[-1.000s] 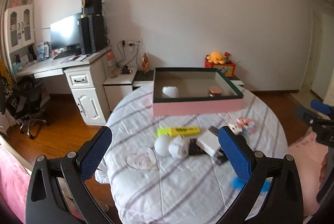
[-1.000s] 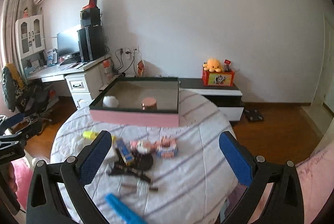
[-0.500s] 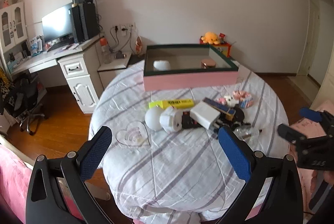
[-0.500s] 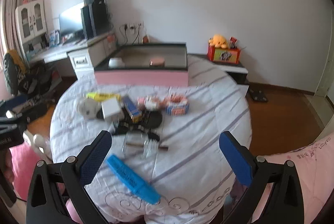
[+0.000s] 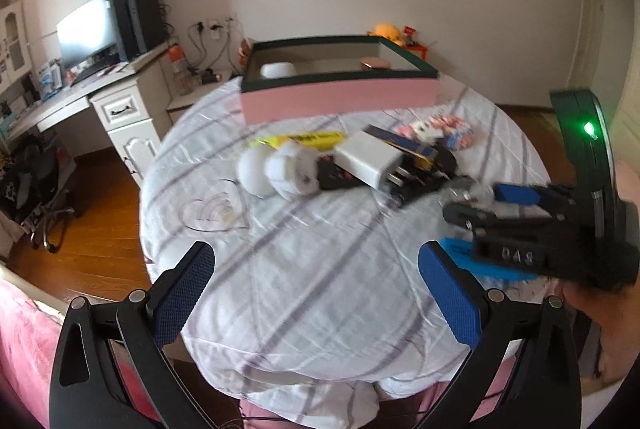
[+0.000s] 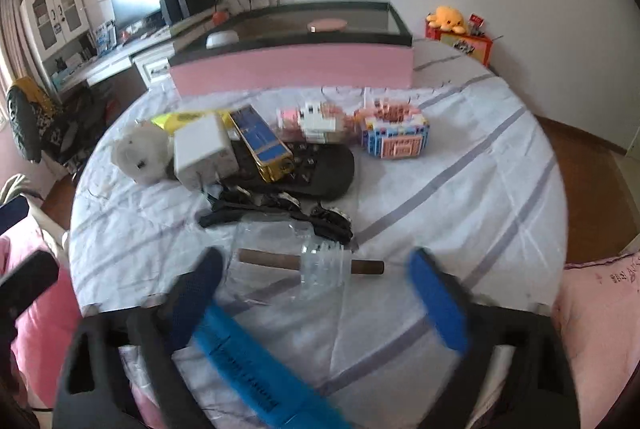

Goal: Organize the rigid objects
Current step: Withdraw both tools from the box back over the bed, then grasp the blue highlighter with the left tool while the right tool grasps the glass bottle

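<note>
The sorting is only starting: most of the rigid things are lying in a heap at the middle of the round table (image 6: 460, 197), which is covered in a white striped cloth, while the pink open box with a dark green rim (image 6: 292, 67) is sitting at the far edge with just two small items inside.

The right tool (image 6: 316, 265) is hovering over the near edge, its jaws apart and having just been closing partway. Between them are lying a clear ribbed plastic bottle (image 6: 320, 263) and a brown stick (image 6: 272, 261); a flat blue bar (image 6: 244, 361) is passing under its left finger. The pads are not yet pressing on anything. The bottle is probably the target, so the next move is calling for settling lower around it and closing squarely, since the clear plastic looks slippery and the stick is lying across it.

The left tool (image 5: 316, 285) is waiting with jaws wide apart and empty above bare cloth at the near edge.
</note>
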`<state>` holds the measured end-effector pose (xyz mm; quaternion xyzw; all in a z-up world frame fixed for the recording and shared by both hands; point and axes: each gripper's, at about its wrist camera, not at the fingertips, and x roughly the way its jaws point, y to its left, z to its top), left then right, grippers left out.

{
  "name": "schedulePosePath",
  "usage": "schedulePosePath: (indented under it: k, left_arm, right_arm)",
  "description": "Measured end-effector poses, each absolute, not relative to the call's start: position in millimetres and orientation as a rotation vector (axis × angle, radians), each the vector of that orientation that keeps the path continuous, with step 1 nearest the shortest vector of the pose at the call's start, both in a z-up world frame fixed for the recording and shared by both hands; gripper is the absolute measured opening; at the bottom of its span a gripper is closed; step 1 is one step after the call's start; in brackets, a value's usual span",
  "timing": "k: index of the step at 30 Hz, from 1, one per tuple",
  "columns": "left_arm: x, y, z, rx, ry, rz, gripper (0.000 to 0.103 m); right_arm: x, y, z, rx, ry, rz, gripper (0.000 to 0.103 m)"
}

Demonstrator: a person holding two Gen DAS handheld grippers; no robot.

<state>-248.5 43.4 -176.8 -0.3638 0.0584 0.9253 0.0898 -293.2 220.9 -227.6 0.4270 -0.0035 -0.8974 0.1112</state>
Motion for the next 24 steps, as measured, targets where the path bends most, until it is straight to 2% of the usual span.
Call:
schedulePosePath:
  k: [12, 18, 24]
  left_arm:
    - [-233, 131, -194, -1.067, 0.167, 2.550, 0.103]
    - [-237, 166, -211, -1.159, 0.069, 2.510, 0.103]
    - [-246, 171, -234, -1.232, 0.185, 2.567, 0.103]
  right_arm:
    - [-307, 288, -220, 1.238, -0.051, -2.633, 0.076]
    - [-312, 297, -222, 1.226, -0.076, -2.608, 0.076]
    - [-320, 301, -222, 1.215, -0.101, -2.600, 0.076]
